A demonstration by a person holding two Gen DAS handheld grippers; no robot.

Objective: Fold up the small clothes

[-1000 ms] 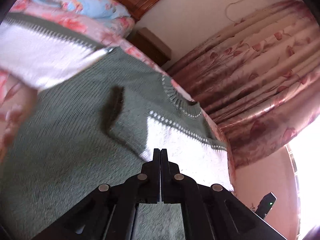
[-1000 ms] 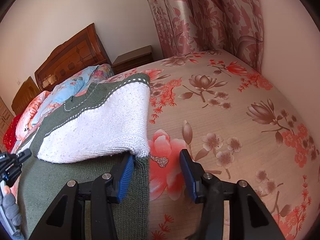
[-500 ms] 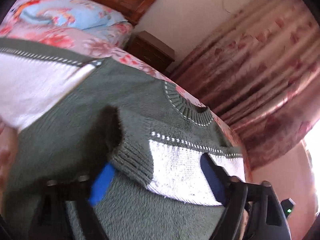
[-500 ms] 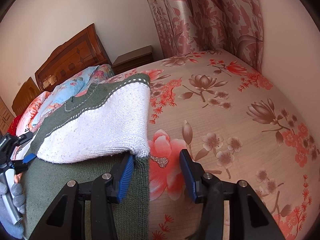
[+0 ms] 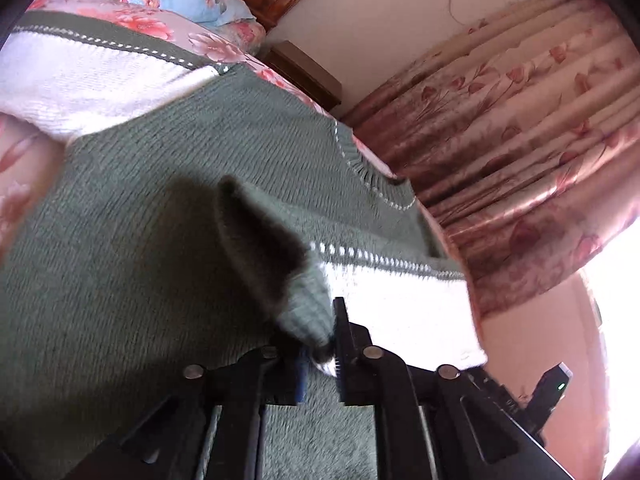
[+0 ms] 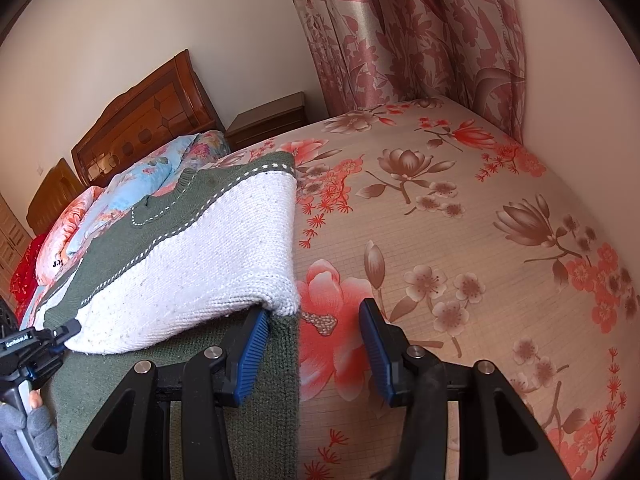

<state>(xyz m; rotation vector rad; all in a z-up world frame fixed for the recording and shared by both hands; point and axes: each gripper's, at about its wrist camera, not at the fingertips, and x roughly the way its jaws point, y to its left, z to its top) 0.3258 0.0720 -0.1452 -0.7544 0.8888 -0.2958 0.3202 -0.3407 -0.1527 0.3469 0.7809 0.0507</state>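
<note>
Bed point(image 6: 460, 240); left tool point(image 5: 320, 354) pinching cuff point(image 5: 308, 312)

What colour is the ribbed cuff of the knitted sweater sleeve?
Grey-green, like the body of the knitted sweater sleeve's ribbed cuff; it shows best in the left wrist view.

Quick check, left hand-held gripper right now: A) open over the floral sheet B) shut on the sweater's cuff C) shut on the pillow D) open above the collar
B: in the left wrist view the left hand-held gripper has its jaws pinched on the ribbed green cuff of the sweater, lifting it off the body.
</note>
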